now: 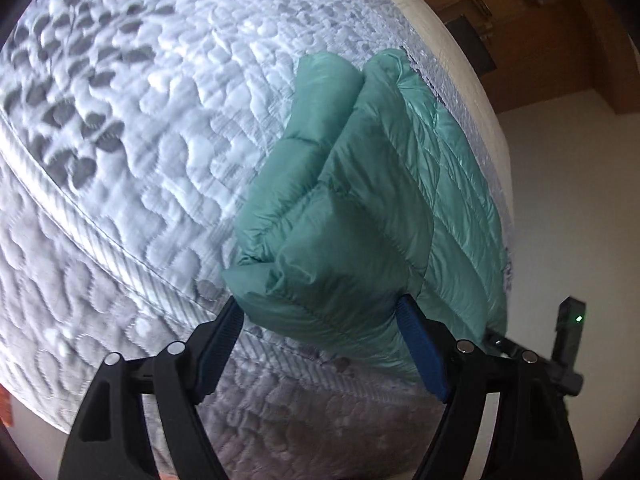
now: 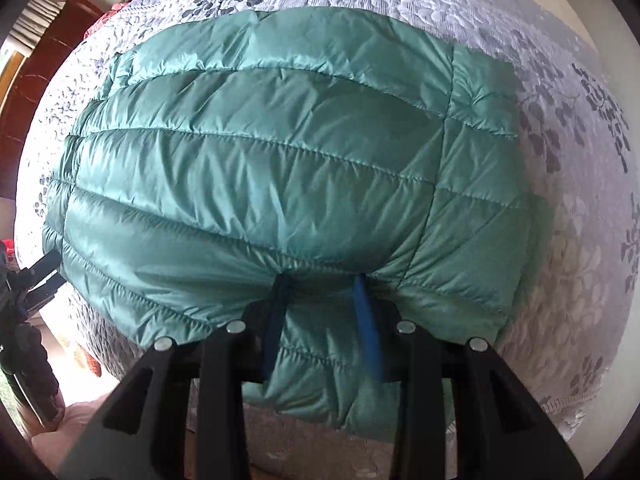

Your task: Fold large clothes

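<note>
A teal quilted puffer jacket (image 2: 280,168) lies folded on a bed with a white quilted cover (image 2: 568,240). In the right wrist view my right gripper (image 2: 324,284) has its blue-padded jaws closed on the jacket's near edge, fabric bunched between them. In the left wrist view the jacket (image 1: 360,208) shows end-on as a puffy bundle at the bed's edge (image 1: 120,240). My left gripper (image 1: 320,308) has its jaws wide apart, one on each side of the bundle's near end, without squeezing it.
The quilted cover with grey leaf print (image 1: 72,112) hangs over the bed's side. A wooden wardrobe (image 1: 580,20) and white wall (image 1: 560,220) stand beyond. Dark wooden furniture (image 2: 36,92) stands past the bed's far left. The other gripper's body (image 2: 28,280) shows at the left.
</note>
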{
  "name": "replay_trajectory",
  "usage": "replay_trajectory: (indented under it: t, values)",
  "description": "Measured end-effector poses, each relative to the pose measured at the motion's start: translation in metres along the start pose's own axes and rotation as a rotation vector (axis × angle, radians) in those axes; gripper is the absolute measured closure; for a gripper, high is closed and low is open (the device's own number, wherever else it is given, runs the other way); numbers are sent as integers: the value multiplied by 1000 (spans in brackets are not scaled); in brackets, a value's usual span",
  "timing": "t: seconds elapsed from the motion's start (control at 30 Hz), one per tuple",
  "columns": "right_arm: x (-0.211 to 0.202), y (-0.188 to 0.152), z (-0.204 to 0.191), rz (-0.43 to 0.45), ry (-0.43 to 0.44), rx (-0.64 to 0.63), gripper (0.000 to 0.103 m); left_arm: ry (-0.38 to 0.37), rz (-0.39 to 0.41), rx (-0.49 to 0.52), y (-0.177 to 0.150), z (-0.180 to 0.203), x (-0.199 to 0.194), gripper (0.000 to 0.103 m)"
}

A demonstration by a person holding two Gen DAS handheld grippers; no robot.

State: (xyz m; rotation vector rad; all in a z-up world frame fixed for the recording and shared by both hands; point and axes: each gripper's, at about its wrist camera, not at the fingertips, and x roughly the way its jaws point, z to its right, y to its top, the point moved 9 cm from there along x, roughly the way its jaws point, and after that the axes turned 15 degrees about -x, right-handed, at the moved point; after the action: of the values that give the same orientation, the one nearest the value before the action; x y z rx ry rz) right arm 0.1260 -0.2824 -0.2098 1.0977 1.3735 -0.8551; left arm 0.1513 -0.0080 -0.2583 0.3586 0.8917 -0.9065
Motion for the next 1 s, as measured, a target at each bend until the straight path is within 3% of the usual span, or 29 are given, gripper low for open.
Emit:
replay_trajectory:
  t: [0.17,0.33,0.5,0.6,0.8,1.0]
  values:
    - [7,3,1,-7,11,-7,69,-55,-3,-69,14,5,7,24]
    - [12,0,7,-11,33,-7,71,-61,-16,-41,25,4,11,25]
    - [21,2,14,-14,39,-11,71,-58,-23,8,24,2,20,46]
    - [28,1,16,-17,36,-12,71,-63,-30,33,22,7,23,52]
    - [29,1,22,-9,60,12,71,-72,-83,47,41,20,42,35]
    - [-17,-14,48,59,33,48,70,-70,-106,75,56,32,48,26]
